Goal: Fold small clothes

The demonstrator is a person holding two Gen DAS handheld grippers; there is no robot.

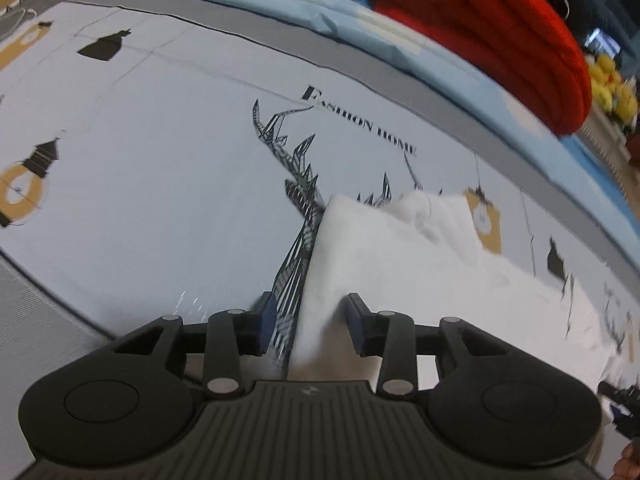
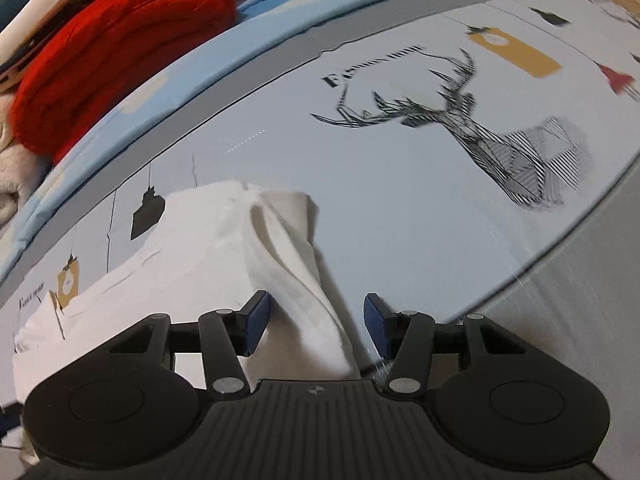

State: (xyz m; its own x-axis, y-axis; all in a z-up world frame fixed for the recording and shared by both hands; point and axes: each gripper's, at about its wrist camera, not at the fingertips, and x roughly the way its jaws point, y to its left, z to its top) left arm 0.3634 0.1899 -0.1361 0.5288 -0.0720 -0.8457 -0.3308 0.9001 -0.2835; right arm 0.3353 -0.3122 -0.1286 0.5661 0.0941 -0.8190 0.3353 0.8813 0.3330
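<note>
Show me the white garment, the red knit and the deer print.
white garment [image 2: 208,240], right wrist view, flat upper panel.
red knit [image 1: 488,28], left wrist view, top of the folded stack.
deer print [image 2: 472,120], right wrist view, the head.

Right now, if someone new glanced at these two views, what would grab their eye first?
Probably the white garment, lying rumpled on the printed bedsheet with an edge running between the open fingers of both the left hand-held gripper and the right hand-held gripper. Next, the red knit pile at the bed's far edge, and the black deer print on the sheet.
</note>
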